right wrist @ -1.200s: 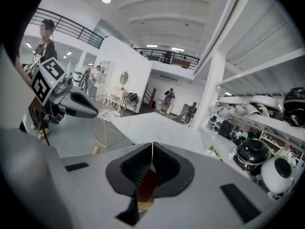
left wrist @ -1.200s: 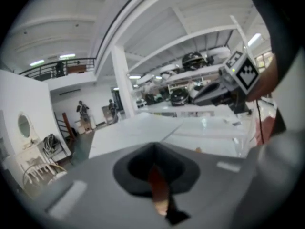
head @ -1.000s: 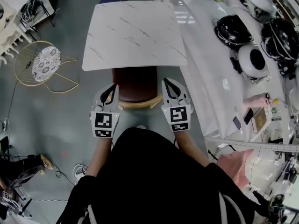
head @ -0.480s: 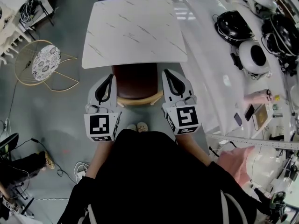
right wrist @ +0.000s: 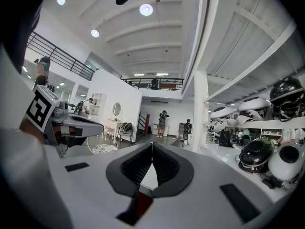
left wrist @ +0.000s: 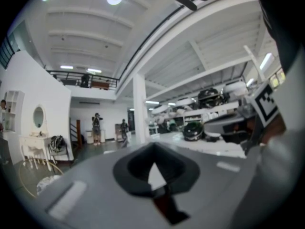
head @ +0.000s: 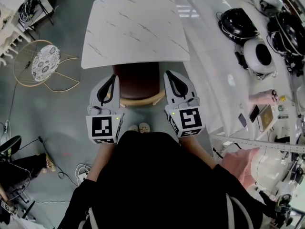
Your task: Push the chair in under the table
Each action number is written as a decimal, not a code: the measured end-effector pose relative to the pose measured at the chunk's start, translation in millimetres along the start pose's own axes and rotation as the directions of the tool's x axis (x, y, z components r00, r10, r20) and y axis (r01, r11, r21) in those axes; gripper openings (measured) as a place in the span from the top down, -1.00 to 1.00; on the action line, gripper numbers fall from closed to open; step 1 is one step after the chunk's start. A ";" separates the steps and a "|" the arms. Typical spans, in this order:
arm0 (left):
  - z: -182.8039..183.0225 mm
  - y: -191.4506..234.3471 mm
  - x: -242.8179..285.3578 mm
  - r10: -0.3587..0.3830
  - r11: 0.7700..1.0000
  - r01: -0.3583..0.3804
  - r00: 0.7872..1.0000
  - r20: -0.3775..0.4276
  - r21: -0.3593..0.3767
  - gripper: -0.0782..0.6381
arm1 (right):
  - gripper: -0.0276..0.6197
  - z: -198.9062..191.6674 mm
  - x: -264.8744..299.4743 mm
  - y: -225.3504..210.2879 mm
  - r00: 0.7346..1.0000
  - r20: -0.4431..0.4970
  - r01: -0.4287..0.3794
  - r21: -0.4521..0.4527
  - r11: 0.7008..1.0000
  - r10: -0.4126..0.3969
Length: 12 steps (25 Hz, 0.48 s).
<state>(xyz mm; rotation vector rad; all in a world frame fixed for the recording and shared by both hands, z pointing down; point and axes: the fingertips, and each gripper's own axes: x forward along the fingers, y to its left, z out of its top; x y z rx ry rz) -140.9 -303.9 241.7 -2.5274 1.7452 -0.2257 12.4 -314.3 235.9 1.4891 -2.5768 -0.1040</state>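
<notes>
Under the marble table (head: 133, 30) sat the brown chair (head: 138, 80), seat partly tucked in; left claw (head: 113, 78) and right claw (head: 168, 75) flanked its backrest, both closed and empty, above grey floor (head: 47, 123), white counter (head: 209, 70) alongside

Round ceiling lamps (right wrist: 146, 9) and strip lights give bright, even light. In the head view the floor (head: 57, 113) is dimmer and grey, with a soft shadow under the table (head: 133, 30); the white counter (head: 209, 56) glares. Dark clothing (head: 152, 185) loses all detail. Both gripper views bulge at the edges, with black corners. The left gripper (left wrist: 152, 146) is blurred up close; the right gripper (right wrist: 152, 146) is sharper.
</notes>
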 end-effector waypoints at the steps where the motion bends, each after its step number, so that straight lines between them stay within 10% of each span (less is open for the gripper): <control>1: 0.4 -2.5 1.1 -0.002 1.000 0.002 1.000 -0.001 0.005 0.76 | 0.85 -0.6 -0.5 -1.3 1.000 0.001 0.000 0.000 1.000 0.000; 12: -0.9 -16.4 7.3 0.002 1.000 -0.002 1.000 -0.017 0.007 0.76 | 0.85 -3.9 -1.5 -10.0 1.000 0.002 -0.021 -0.005 1.000 0.021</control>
